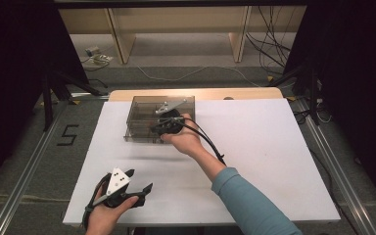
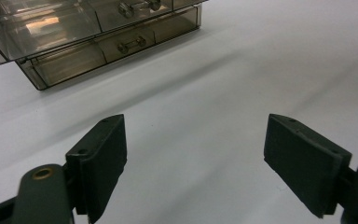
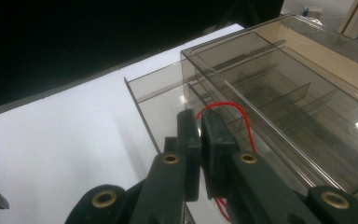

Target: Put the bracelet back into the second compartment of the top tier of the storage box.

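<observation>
Red wire (image 3: 242, 116) arched above right tool (image 3: 200, 122)

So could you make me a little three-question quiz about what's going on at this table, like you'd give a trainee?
1. True or false: the left gripper has its jaws wide apart with nothing between them.
2. What does the right gripper pinch?
A. a thin red wire
B. a screwdriver
C. a sheet of paper
3. Fill in: the right gripper is at the smoky clear drawer box, where one ______ stands pulled out.

Key
1. True: in the left gripper view the pads stand apart over the bare white table.
2. A: the red wire loops out from between the closed jaws.
3. Drawer.
</observation>
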`<act>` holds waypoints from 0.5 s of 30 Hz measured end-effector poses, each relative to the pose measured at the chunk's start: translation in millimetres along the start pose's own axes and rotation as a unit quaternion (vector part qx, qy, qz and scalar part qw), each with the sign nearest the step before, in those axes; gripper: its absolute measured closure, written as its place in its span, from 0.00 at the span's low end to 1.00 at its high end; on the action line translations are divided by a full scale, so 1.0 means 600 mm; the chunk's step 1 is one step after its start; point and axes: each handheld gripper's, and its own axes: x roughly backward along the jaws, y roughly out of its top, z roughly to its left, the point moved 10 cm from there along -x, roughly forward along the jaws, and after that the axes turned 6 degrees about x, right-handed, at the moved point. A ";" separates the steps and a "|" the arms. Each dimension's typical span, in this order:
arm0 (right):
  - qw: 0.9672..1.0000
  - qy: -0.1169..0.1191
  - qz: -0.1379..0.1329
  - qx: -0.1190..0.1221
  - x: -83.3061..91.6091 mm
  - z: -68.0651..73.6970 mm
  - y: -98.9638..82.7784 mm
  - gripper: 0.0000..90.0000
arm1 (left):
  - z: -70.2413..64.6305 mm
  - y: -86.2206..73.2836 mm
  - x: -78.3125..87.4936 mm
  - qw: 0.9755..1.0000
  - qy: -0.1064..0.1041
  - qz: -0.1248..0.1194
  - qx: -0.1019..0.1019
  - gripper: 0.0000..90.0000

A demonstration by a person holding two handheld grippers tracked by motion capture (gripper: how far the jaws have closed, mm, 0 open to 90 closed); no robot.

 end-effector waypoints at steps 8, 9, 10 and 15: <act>1.000 -0.003 0.015 0.000 -0.003 0.000 -0.009 0.97 | 0.000 0.000 0.000 1.000 0.000 -0.001 0.001 0.23; 1.000 -0.004 0.018 0.000 -0.003 0.001 -0.010 0.97 | 0.000 0.000 0.000 1.000 0.000 0.000 0.001 0.23; 1.000 -0.005 0.021 0.001 -0.004 0.000 -0.011 0.97 | 0.000 0.000 0.000 1.000 0.000 0.000 0.000 0.23; 1.000 -0.004 0.030 0.000 -0.002 0.000 -0.019 0.97 | -0.001 0.000 -0.001 1.000 -0.001 0.000 -0.001 0.24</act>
